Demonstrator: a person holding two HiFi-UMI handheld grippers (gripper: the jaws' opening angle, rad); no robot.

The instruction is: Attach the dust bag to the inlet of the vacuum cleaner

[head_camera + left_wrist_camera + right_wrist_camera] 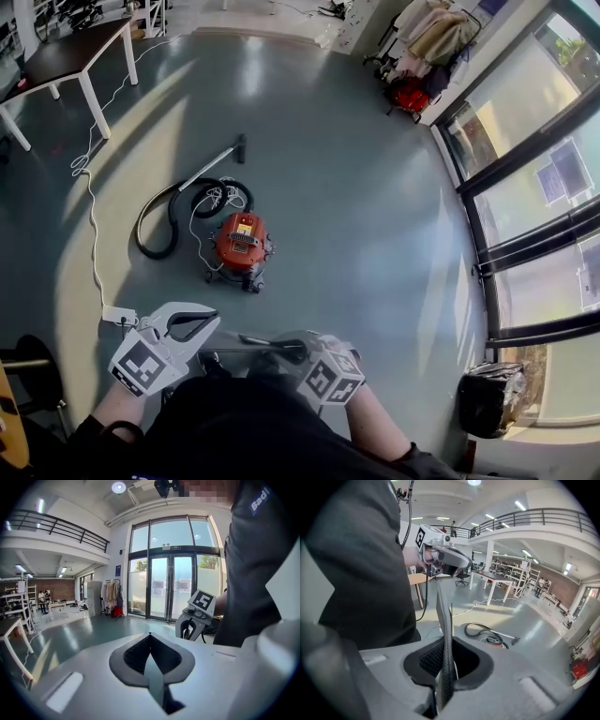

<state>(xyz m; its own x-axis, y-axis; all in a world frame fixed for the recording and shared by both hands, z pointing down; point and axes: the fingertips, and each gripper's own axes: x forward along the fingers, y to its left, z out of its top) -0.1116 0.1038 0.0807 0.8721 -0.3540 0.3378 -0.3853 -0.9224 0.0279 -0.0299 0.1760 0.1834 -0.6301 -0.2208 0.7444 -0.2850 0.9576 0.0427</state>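
Grey flooring [356, 187] is spreading out below you, with the red vacuum cleaner [242, 242] standing well apart from both grippers and its hose [155, 220] curling beside it. You are holding the dust bag [267, 345] close to your body, spanning between the two tools. Your left gripper [216, 323] is pinching one edge, fingers together on the thin material. Your right gripper [295, 349] is clamping the opposite edge likewise.
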